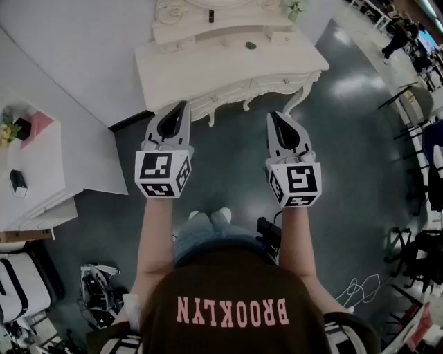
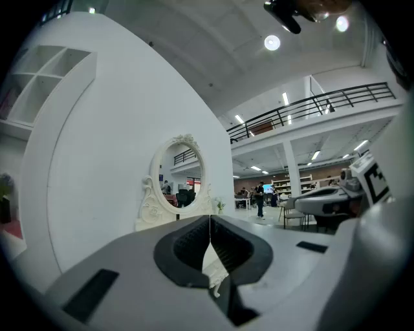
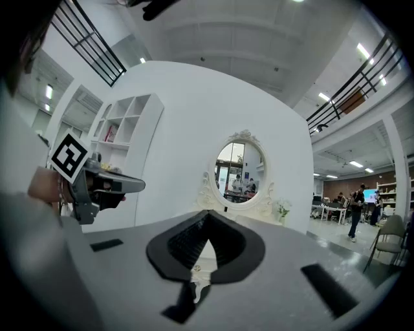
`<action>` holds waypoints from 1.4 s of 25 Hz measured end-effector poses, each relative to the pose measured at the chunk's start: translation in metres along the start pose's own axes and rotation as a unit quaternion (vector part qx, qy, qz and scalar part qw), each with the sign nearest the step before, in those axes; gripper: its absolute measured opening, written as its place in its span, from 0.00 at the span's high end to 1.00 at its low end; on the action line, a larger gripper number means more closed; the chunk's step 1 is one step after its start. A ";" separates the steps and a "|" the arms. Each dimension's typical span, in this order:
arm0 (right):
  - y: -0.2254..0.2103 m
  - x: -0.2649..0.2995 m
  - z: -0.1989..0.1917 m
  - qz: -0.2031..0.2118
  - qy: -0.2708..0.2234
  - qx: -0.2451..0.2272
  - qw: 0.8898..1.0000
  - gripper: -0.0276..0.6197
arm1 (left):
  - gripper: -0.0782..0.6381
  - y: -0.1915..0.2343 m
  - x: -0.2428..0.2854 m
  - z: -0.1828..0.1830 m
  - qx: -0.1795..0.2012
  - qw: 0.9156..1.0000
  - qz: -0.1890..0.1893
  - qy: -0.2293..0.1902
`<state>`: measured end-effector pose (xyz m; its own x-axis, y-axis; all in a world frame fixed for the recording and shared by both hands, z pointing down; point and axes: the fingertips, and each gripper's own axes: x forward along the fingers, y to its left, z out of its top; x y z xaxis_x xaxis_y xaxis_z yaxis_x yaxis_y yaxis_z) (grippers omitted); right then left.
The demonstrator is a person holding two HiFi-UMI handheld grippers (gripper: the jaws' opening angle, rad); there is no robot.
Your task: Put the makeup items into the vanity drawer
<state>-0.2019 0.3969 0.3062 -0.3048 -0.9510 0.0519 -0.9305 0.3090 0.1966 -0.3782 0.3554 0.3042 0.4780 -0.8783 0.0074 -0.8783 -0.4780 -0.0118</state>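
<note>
Standing on a dark, glossy floor and facing a curved white wall. Looking down on a white vanity set against that wall, with carved legs showing below its front edge. It is sitting well ahead of both grippers and touching neither. Standing beside a lower white desk off to the left.

Holding the left gripper and the right gripper level, side by side and apart from each other. Pointing both toward the vanity, with the marker cubes nearest the body. Pressing the left gripper's jaws together tip to tip, with nothing between them. Pressing the right gripper's jaws together the same way, carrying nothing.

Seeing an oval mirror in an ornate white frame rising from the back of the vanity. Seeing a drawer sitting closed in the vanity's front, with a small knob at its middle. Noting a small potted plant at the right end of the raised back shelf.

Finding the makeup items out on the vanity, none in the drawer: a small dark green item lying on the top toward the right, and a slim dark item standing on the back shelf below the mirror. Both are too small to tell what kind.
</note>
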 end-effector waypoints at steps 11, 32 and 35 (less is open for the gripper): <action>-0.025 0.013 0.001 -0.008 -0.006 -0.004 1.000 0.97 | 0.88 -0.013 0.040 0.006 0.003 1.000 -0.024 -0.003; -0.126 0.149 -0.027 -0.038 0.007 0.019 0.999 0.97 | 0.88 0.035 0.220 -0.003 0.003 0.999 -0.031 0.007; -0.142 0.188 -0.028 -0.041 0.012 0.025 0.999 0.97 | 0.88 0.056 0.254 -0.002 -0.013 0.999 -0.033 0.001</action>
<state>-0.1210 0.1742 0.3156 -0.2230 -0.9728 0.0620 -0.9612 0.2301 0.1523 -0.3060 0.1052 0.3076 0.5351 -0.8447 0.0098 -0.8448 -0.5349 0.0141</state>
